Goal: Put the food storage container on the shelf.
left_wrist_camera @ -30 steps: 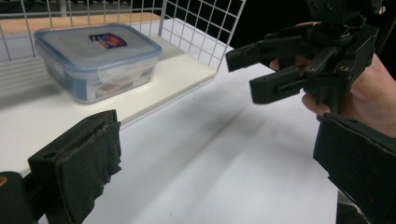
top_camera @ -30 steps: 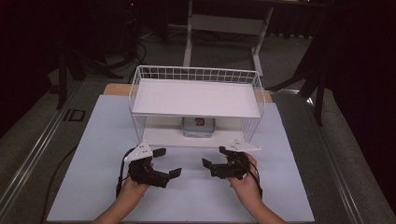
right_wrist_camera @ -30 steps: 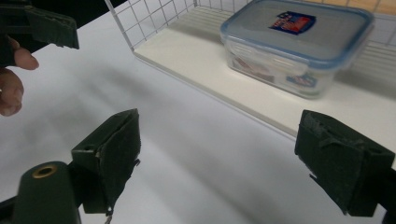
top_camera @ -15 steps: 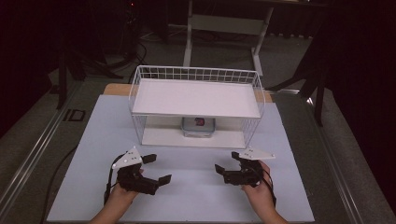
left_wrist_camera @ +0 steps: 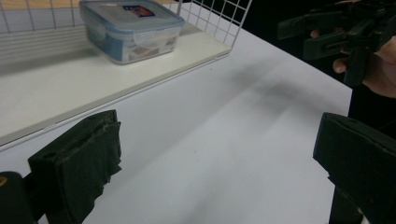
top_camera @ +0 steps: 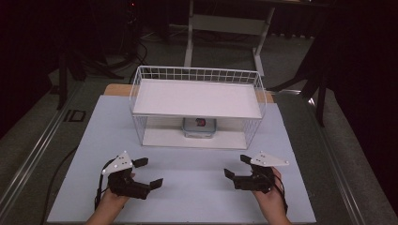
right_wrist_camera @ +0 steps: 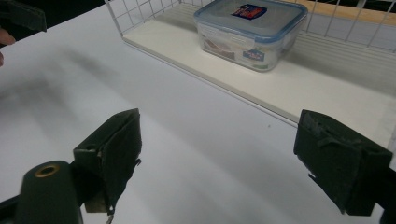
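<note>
Sitting on the lower shelf of the rack (top_camera: 197, 96), the box (top_camera: 199, 126) lies far of and between both empty, wide-open claws, the left gripper (top_camera: 146, 172) and right gripper (top_camera: 236, 167) about equally distant from it at the near edge.

- The high view looks forward and down on my desk (top_camera: 187, 183) from above my side.
- Both gripper views sit low and near, sharing the lidded box (left_wrist_camera: 130, 28) (right_wrist_camera: 250, 32).
</note>
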A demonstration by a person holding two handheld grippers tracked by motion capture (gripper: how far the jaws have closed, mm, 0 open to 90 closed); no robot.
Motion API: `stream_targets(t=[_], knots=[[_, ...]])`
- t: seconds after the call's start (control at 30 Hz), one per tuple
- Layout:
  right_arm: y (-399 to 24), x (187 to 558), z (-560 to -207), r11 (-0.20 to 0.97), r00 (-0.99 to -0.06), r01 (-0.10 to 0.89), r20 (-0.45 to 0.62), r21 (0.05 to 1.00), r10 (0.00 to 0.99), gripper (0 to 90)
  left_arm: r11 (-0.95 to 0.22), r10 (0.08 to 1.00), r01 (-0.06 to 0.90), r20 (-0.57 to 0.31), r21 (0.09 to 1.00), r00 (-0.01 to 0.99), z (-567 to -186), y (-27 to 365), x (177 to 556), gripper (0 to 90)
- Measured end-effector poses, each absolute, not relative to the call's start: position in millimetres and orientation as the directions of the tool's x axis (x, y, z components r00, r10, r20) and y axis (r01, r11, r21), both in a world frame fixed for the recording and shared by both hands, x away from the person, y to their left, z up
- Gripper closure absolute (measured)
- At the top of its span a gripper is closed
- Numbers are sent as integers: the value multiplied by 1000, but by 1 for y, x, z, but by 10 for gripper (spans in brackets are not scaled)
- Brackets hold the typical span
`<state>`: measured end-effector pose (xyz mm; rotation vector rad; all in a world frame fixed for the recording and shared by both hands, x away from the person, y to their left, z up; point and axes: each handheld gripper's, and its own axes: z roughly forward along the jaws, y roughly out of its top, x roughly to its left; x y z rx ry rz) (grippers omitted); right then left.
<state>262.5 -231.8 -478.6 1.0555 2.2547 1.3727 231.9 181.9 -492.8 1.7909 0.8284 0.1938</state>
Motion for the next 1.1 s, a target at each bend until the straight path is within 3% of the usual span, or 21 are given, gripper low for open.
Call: stream_targets(t=[0.63,1.1], knots=[[-259,249,-495,251,-662,430,114,867,741,149,-142,605,425,-261,894,752,-501,180,232,18],[-268,263,-508,263,-667,454,129,851,734,148,-139,630,425,-251,894,735,-508,184,235,18]])
